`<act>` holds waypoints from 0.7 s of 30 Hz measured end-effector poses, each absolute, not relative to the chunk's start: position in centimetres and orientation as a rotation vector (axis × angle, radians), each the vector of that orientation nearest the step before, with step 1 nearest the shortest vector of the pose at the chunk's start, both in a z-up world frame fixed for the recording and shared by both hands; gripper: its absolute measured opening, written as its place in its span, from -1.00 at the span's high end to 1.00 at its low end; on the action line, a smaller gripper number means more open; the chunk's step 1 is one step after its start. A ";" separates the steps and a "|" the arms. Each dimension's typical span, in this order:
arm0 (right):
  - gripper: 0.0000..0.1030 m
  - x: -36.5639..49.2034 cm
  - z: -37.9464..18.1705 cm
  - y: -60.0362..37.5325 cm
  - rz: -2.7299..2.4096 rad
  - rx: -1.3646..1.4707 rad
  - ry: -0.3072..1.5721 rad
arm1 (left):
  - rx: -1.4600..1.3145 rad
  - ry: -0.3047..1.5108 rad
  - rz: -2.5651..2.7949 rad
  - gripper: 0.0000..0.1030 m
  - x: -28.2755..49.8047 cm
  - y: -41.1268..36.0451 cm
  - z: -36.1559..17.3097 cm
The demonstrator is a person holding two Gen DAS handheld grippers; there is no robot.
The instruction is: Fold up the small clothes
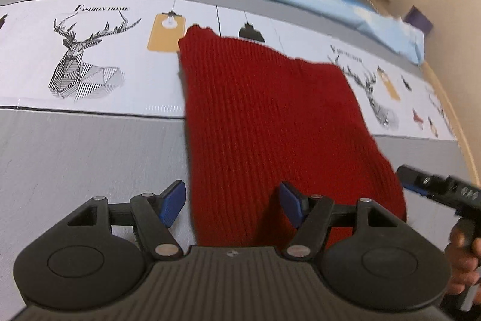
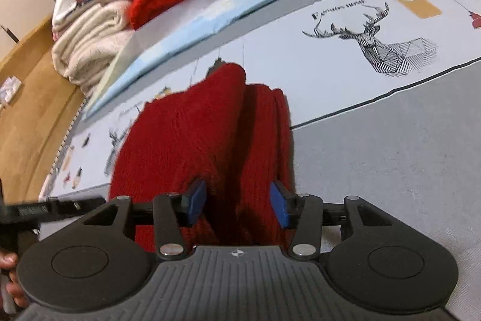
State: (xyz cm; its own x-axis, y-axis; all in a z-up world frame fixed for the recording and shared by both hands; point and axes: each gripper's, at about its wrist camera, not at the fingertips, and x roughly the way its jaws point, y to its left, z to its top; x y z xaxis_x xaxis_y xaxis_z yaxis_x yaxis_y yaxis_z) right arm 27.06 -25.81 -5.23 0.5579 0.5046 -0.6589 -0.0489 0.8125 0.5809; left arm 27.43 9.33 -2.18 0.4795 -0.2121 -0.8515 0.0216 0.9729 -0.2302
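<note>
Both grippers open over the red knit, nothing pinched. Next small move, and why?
Probably bring the right gripper down and close it on the near edge of the red knit, with the left gripper taking the same edge beside it. Both stand open with no cloth pinched. The garment lies folded lengthwise on the grey bedspread as a long strip, so a crosswise fold away from the cameras seems due.

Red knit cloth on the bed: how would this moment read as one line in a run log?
item: red knit cloth folded on bed sheet | left gripper: open, holds nothing | right gripper: open above cloth, no grip
</note>
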 end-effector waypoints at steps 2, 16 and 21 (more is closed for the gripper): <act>-0.04 26.7 -5.0 -25.6 0.367 0.561 0.928 | -0.193 1.067 -0.145 -0.41 27.1 9.4 -2.3; 0.78 25.2 -4.6 -25.2 0.383 0.435 1.010 | -0.141 1.118 -0.149 -0.48 26.8 9.1 -2.7; 0.76 25.3 -6.5 -23.4 0.362 0.337 1.084 | -0.105 1.134 -0.149 -0.51 26.5 8.7 -3.3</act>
State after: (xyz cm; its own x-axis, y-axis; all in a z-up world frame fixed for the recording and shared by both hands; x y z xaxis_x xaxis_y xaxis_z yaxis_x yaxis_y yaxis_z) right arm 25.27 -23.41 -6.51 0.4204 0.4445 -0.7910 -0.1207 0.8914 0.4368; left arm 26.54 8.70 -3.30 0.4150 -0.1718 -0.8935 0.0650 0.9851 -0.1593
